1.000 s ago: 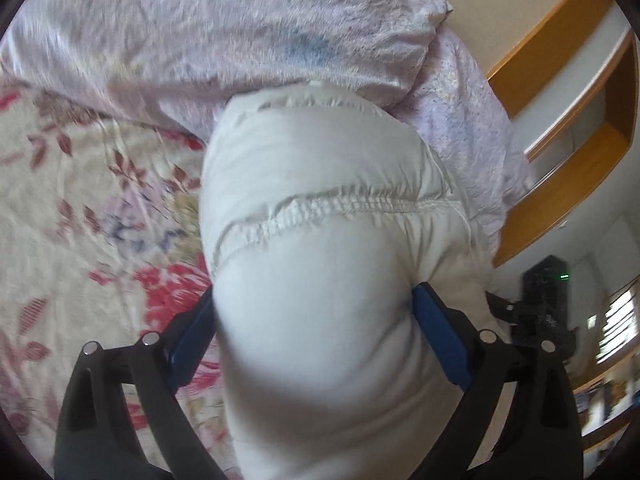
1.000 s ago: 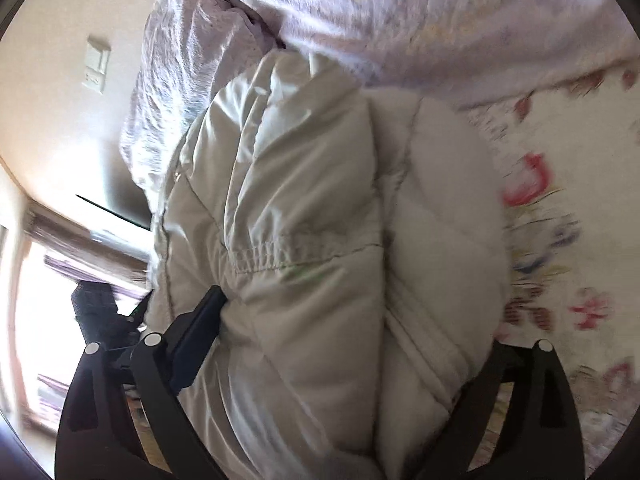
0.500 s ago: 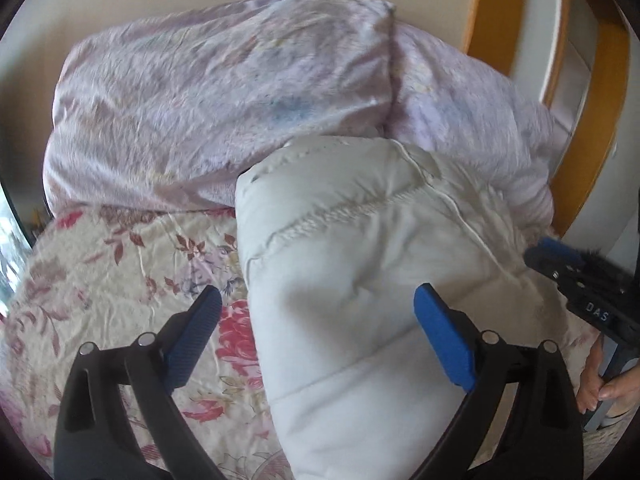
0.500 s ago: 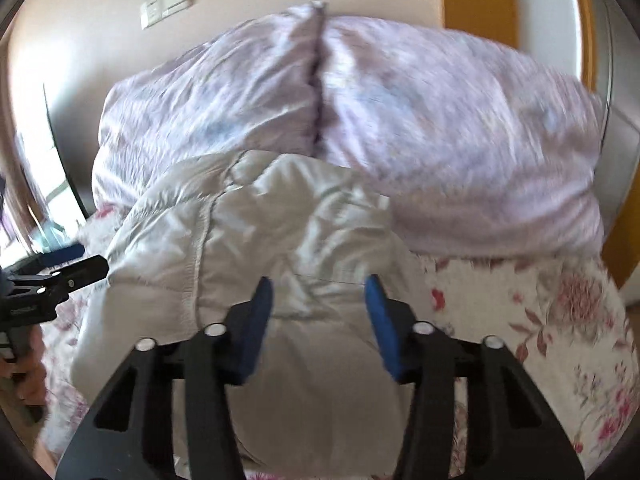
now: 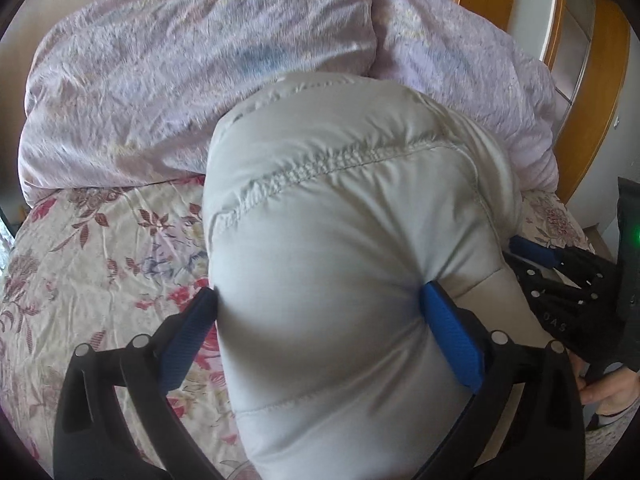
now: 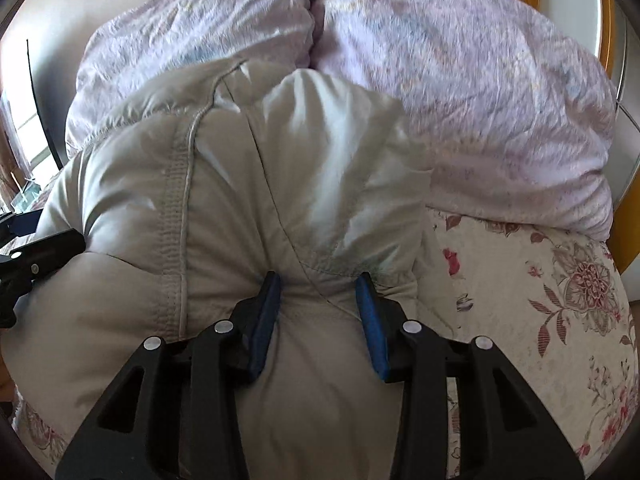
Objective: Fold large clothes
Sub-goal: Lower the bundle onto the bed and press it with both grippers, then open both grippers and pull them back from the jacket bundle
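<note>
A puffy light grey quilted jacket [image 5: 344,240] lies bundled on the floral bedspread [image 5: 100,248], its far end against the pillows. My left gripper [image 5: 320,312] has its jaws wide apart and pressing both sides of the bundle's near end. My right gripper [image 6: 318,296] has its jaws close together, pinching a fold of the jacket [image 6: 248,184]. The right gripper also shows at the right edge of the left wrist view [image 5: 560,280], and the left gripper at the left edge of the right wrist view [image 6: 28,256].
Two lilac pillows [image 5: 192,68] [image 6: 480,92] lie against the wall at the bed's head. A wooden frame [image 5: 588,92] stands to the right. The bedspread [image 6: 540,300] shows right of the jacket.
Both grippers have moved in on the jacket. The left jaws now press its sides, and the right jaws have closed further onto a fold.
</note>
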`<state>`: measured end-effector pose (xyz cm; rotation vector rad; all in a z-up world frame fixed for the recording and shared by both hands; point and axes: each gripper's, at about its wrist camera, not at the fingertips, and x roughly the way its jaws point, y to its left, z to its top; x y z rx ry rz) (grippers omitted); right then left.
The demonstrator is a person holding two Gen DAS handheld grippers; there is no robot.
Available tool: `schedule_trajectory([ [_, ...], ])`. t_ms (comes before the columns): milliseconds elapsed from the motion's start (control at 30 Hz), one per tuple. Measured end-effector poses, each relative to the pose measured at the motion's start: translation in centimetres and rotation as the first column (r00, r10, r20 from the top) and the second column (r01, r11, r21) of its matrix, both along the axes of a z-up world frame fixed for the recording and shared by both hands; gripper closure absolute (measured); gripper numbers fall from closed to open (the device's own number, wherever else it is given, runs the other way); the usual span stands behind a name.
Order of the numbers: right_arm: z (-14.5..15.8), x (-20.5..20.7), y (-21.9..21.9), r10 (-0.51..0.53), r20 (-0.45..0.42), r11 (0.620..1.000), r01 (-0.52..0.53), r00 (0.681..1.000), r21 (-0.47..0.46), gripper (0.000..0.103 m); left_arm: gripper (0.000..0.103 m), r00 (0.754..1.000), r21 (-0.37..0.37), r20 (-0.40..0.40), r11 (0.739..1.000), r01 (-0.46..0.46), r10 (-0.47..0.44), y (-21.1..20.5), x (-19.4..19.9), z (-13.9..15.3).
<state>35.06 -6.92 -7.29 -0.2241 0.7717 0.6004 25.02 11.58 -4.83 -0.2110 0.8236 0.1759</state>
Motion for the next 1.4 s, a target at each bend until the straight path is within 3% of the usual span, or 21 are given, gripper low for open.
schedule_trajectory([
  [200, -0.8, 0.5, 0.4, 0.001, -0.020, 1.000, -0.002, 1.000, -0.014, 0.062, 0.002, 1.000, 0.053, -0.009, 0.999, -0.008, 0.008, -0.9, 0.6, -0.6],
  [833, -1.2, 0.6, 0.5, -0.029, -0.020, 0.999, 0.030, 0.999, 0.025, 0.061, 0.002, 0.999, 0.073, -0.002, 0.996, -0.045, 0.045, -0.7, 1.4, -1.7],
  [1033, 0.7, -0.6, -0.2, -0.043, -0.003, 0.999, 0.043, 0.999, 0.021, 0.059, 0.002, 0.998, 0.069, 0.013, 0.996, -0.063, 0.062, -0.6, 0.2, -0.4],
  [1233, 2.9, -3.8, -2.5, -0.015, 0.029, 0.997, 0.013, 0.999, 0.074, 0.058, 0.003, 0.998, 0.084, 0.057, 0.995, -0.044, 0.040, -2.0, -2.8, 1.9],
  [1400, 1.7, -4.1, -3.2, -0.025, -0.002, 0.999, 0.025, 1.000, 0.047, 0.055, 0.002, 0.999, 0.104, 0.046, 0.994, -0.013, 0.008, -3.4, -3.4, 2.1],
])
